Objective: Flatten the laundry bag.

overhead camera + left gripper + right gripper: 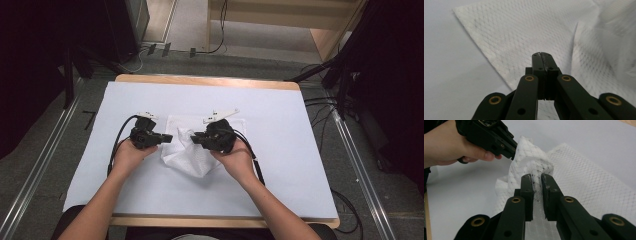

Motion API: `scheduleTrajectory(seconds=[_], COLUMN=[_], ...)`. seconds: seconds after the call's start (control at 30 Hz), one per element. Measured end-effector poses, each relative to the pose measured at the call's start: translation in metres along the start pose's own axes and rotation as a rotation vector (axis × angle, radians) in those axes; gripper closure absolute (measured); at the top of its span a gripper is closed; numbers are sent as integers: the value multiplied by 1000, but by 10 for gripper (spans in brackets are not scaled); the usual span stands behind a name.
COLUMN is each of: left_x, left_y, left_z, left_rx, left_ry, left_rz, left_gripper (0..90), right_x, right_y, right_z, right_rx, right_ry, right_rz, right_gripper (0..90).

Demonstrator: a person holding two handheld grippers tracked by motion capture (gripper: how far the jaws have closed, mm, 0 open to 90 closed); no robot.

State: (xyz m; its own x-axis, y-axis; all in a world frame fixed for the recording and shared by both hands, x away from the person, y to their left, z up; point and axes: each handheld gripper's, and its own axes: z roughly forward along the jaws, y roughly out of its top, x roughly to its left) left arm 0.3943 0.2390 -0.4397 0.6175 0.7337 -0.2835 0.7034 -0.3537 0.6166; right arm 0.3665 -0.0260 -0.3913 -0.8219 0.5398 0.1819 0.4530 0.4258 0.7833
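A white embossed paper towel [192, 147] lies near the middle of the counter [280, 165], which is covered by a pale sheet; part of the towel is lifted into a crumpled fold while the rest lies flat. We see no print, brand or lettering on the towel, the counter cover or the tools.

The right tool [537, 177] holds the raised fold: in the right gripper view the mesh-patterned paper is pinched between its two black jaws, which stand narrow with the paper filling the gap. The left tool [541, 54] has its jaws pressed together at the towel's left edge; in the left gripper view we cannot tell whether paper is caught between them, though in the right gripper view its tip meets the raised fold.

In the high view, both hands enter from the bottom, one on each side of the towel, with cables trailing back over the counter.
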Motion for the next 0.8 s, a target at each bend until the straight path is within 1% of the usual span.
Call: scheduleTrajectory(seconds=[0.1, 0.17, 0.2, 0.3, 0.4, 0.47, 0.5, 0.57, 0.63, 0.73, 0.8], left_x=[3, 5, 5, 7, 7, 7, 7, 6, 6, 6, 6], left_y=[-2, -3, -3, -3, -3, -3, -2, -2, -2, -2, -2], left_z=[8, 12, 14, 16, 16, 16, 16, 17, 17, 17, 17], left_rx=[29, 53, 58, 54, 54, 54, 59, 61, 58, 57, 58], left_ry=[8, 18, 21, 20, 23, 27, 30, 34, 30, 30, 33], left_rz=[-7, 3, -3, -8, -4, -3, 7, 7, 2, 1, 7], left_gripper=[900, 900, 900, 900, 900, 900, 900, 900, 900, 900, 900], right_x=[1, -1, -1, -3, -3, -3, -3, -2, -1, -1, -1], right_y=[-4, -8, -8, -14, -21, -25, -28, -32, -37, -44, -48], right_z=[-3, -8, -8, -16, -24, -31, -34, -41, -49, -57, -59], right_rx=[0, 8, 8, 5, -3, -2, -8, -11, -19, -26, -14], right_ry=[-1, -4, -4, -8, -13, -13, -16, -16, -16, -17, -22], right_rz=[3, 19, 19, 28, 32, 43, 44, 50, 57, 55, 67], right_gripper=[822, 821, 821, 821, 819, 817, 817, 864, 869, 887, 900])
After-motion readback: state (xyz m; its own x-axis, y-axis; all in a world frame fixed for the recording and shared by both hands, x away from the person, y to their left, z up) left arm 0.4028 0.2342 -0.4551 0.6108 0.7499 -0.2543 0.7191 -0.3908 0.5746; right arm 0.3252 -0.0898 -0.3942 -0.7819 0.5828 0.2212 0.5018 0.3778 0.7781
